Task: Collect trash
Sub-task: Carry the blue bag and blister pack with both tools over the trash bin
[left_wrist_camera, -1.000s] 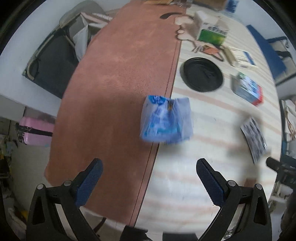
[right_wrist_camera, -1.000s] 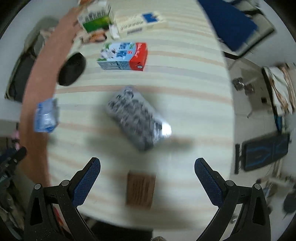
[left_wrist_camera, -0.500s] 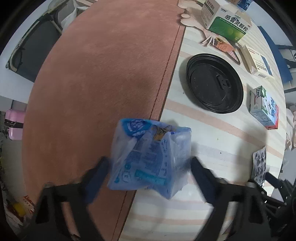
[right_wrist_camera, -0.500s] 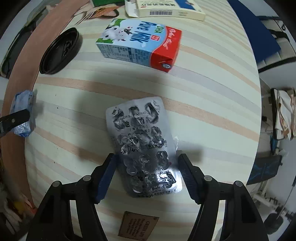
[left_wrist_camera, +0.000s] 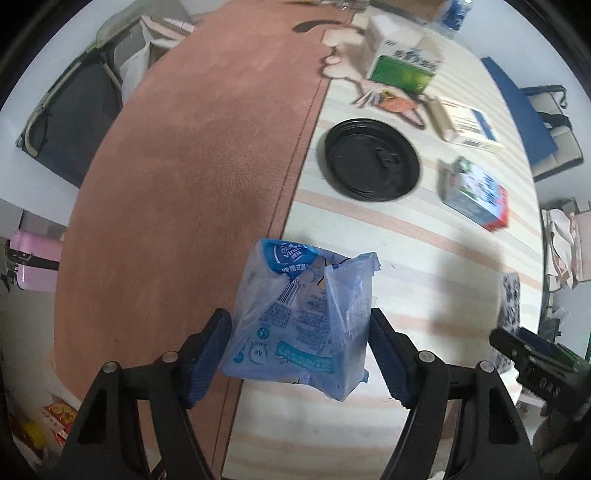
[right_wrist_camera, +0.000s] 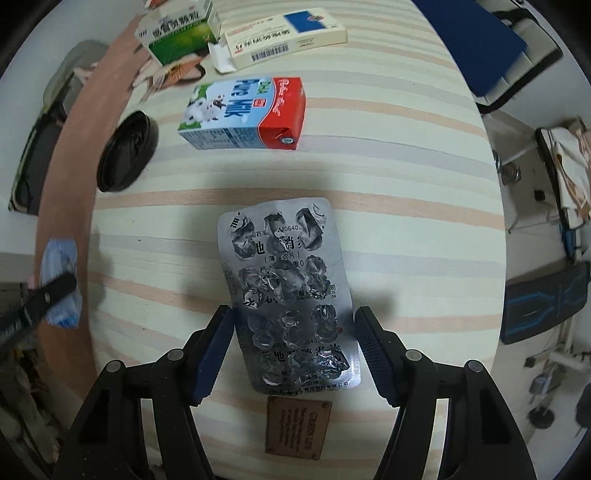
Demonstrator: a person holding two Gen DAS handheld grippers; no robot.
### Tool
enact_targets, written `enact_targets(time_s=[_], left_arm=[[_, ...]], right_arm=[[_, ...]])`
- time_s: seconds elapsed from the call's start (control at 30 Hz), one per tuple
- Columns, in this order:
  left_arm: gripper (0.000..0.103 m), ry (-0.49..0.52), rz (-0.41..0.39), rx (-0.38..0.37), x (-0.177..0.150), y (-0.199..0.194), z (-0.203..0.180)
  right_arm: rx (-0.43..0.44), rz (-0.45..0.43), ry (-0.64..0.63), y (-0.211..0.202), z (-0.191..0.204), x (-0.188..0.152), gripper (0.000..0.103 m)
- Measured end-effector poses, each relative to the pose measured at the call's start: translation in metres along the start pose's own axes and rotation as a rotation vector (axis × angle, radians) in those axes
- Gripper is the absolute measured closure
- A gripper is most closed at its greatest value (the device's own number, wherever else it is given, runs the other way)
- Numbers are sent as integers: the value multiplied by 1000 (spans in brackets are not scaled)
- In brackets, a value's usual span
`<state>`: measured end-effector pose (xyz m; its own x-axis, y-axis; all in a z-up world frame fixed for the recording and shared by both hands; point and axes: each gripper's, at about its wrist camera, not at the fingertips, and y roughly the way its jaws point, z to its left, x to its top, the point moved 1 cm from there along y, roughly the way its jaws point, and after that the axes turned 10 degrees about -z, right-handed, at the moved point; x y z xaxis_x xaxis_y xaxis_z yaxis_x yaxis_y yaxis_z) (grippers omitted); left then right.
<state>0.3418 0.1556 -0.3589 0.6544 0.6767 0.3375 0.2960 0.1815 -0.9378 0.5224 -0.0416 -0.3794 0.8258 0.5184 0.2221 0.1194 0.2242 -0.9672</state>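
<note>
I am mid-pickup with both hands at once, looking almost straight down at a bench covered by a cream cloth point(right_wrist_camera: 369, 177) with pale pink and grey stripes.

My left gripper point(left_wrist_camera: 301, 350) is closing around a crumpled blue plastic wrapper point(left_wrist_camera: 303, 321) that lies across the seam where the striped cloth meets a rust-brown mat point(left_wrist_camera: 192, 177). Its blue-padded fingers point(left_wrist_camera: 207, 354) flank the wrapper on both sides and appear to touch the film, though I cannot be sure they press it firmly yet.

My right gripper point(right_wrist_camera: 295, 347) has its fingers narrowed around the near half of an empty silver blister pack point(right_wrist_camera: 284, 288) lying flat on the cloth. One finger sits against the pack's edge; a thin gap seems to remain at the other.

This looks like the grasping step for two pieces of trash. Next, I judge, both grips need to settle before lifting: the wrapper is soft and could slip, and the flat foil pack may buckle or slide out.

Farther off on the bench lie a black round lid point(left_wrist_camera: 373, 158), a blue and red milk carton point(right_wrist_camera: 247, 110), a green and white box point(right_wrist_camera: 177, 33) and a white and blue box point(right_wrist_camera: 288, 37). A small brown label point(right_wrist_camera: 297, 426) is sewn to the cloth's near edge. Around the bench are pale flooring, a dark folding chair point(left_wrist_camera: 66, 122) and a pink case point(left_wrist_camera: 33, 258).
</note>
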Motion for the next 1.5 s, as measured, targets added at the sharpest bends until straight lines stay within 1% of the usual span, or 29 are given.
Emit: enact_targets(time_s=[0.17, 0.37, 0.53, 0.67, 0.77, 0.87, 0.93, 1.0, 1.1, 1.17, 1.27, 1.3, 1.33, 1.37, 1.4, 1.47, 1.5], left_arm=[[31, 15, -47, -14, -17, -25, -11], [31, 32, -108, -49, -36, -62, -4], [31, 77, -170, -91, -64, -101, 15], [31, 141, -206, -137, -96, -132, 32], [31, 194, -212, -157, -125, -148, 45], [31, 215, -186, -180, -152, -153, 60], [31, 218, -150, -193, -169, -148, 68], [31, 223, -113, -196, -186, -141, 75], [31, 224, -47, -194, -212, -119, 84], [31, 222, 2, -192, -229, -96, 89], [31, 226, 64, -183, -254, -52, 95], [31, 226, 91, -181, -263, -30, 97], [31, 226, 109, -182, -269, -17, 99], [31, 227, 134, -185, -276, 3, 100], [31, 224, 157, -192, -284, 22, 102], [31, 214, 209, -203, -298, 64, 105], [30, 209, 239, -211, -306, 87, 106]], right_arm=[[25, -34, 34, -19, -2, -11, 34], [43, -100, 59, -56, 19, -45, 34], [51, -174, 86, -96, 49, -92, 34], [48, -227, 119, -129, 67, -137, 34], [48, -267, 171, -153, 82, -186, 34], [60, -276, 224, -167, 90, -230, 34], [63, -263, 254, -168, 98, -263, 34], [66, -243, 275, -162, 103, -287, 34], [62, -190, 293, -141, 108, -323, 34], [59, -136, 301, -117, 110, -348, 34], [59, -69, 312, -77, 110, -376, 34], [57, -43, 319, -58, 108, -388, 34], [61, -16, 329, -36, 106, -399, 34], [62, -2, 335, -23, 105, -405, 34], [61, 19, 343, 3, 102, -417, 34], [67, 40, 355, 37, 97, -431, 34], [71, 55, 362, 61, 94, -439, 34]])
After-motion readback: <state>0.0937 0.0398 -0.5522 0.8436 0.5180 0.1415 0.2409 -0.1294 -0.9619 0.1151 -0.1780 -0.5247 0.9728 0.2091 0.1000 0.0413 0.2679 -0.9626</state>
